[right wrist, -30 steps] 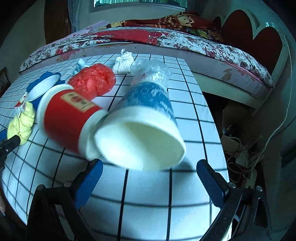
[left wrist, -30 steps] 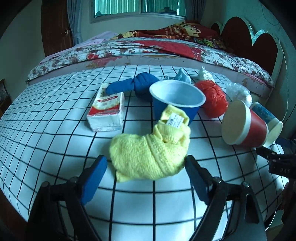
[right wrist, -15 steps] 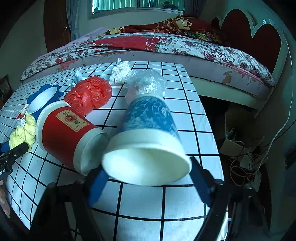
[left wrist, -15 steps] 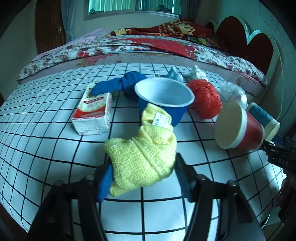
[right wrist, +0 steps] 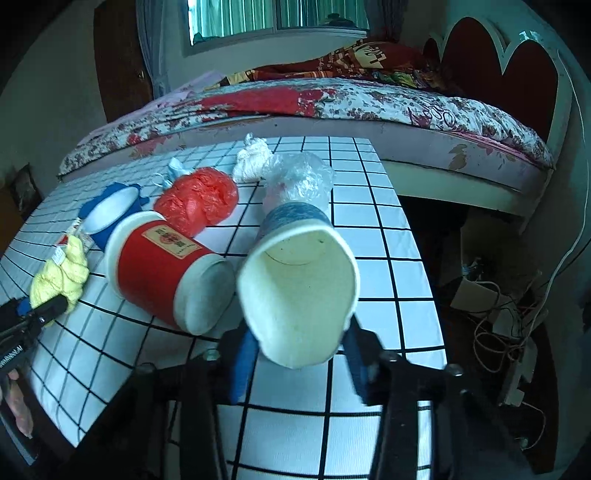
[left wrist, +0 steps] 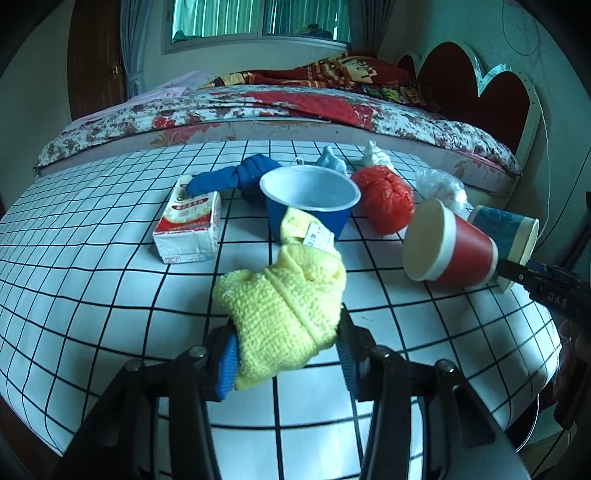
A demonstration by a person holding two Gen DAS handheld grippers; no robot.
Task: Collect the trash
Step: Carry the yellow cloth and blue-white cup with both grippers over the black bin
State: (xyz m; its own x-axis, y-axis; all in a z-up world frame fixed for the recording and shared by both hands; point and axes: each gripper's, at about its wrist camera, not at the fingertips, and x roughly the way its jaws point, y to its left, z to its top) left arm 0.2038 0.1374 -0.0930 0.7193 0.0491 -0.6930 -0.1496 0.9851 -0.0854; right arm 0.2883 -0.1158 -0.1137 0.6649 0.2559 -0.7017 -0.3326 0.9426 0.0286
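Paper crumpling already, we judge the blue cup (right wrist: 295, 280) fragile at its rim beside the red cup (right wrist: 162, 273), where the right gripper (right wrist: 297, 356) is closing on it, while the left gripper (left wrist: 286, 363) is closing on the soft yellow cloth (left wrist: 284, 310).

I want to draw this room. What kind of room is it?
Most likely a bedroom. A big bed with a flowery quilt fills the back, with a red scalloped headboard and a curtained window above it. The trash sits on a checked table beside the bed.

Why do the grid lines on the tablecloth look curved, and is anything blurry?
Left wrist view: the fisheye lens bows the checked tablecloth and darkens the corners. Right wrist view: same bowing; the squeezed blue paper cup, close to the lens, looks slightly soft.
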